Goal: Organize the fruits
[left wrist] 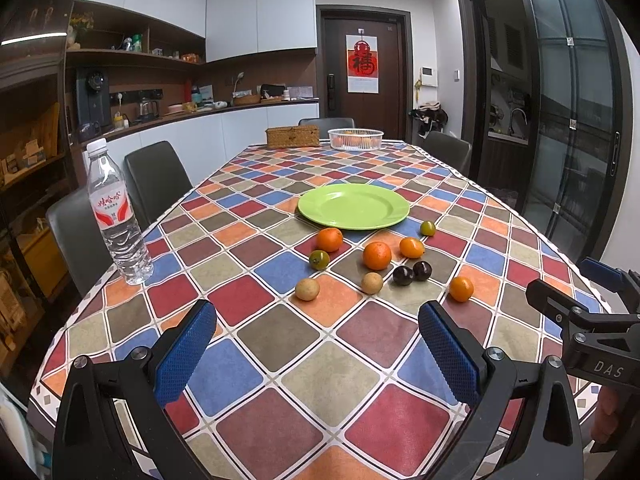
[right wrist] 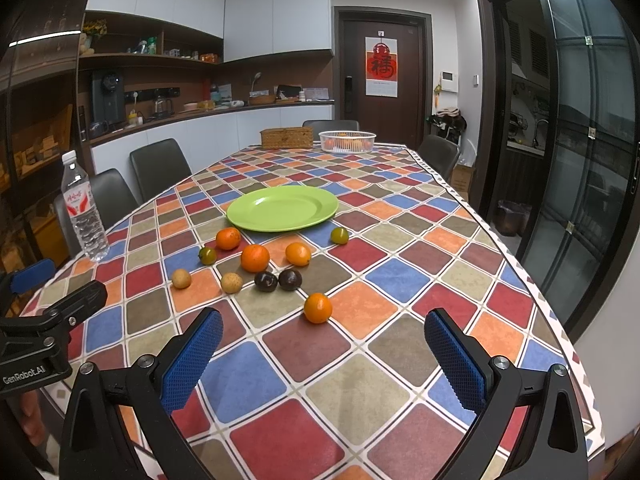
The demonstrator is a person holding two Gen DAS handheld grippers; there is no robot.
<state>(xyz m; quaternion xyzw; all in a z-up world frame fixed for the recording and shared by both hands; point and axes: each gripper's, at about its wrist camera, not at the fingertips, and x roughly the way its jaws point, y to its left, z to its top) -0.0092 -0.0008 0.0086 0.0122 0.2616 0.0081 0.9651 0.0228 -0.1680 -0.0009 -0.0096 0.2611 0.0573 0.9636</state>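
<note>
- Both hand-held grippers are wide open and empty: the left gripper and the right gripper hover over the near end of the checkered tablecloth, blue textured pads spread apart, touching nothing.
- Fruits sit loose on the cloth just in front of the empty round green plastic plate, none on it yet.
- Nearest to the right gripper is a small glossy orange tangerine, off on its own.
- Behind it: two dark purple round fruits touching each other, two tan ones, more oranges and two greenish ones.
- My guess is they're all light, round and roll-happy. Skins look soft-ish, so squeeze gently across the widest part, coming from above.
- Clear water bottle stands at the left edge, well apart.
</note>
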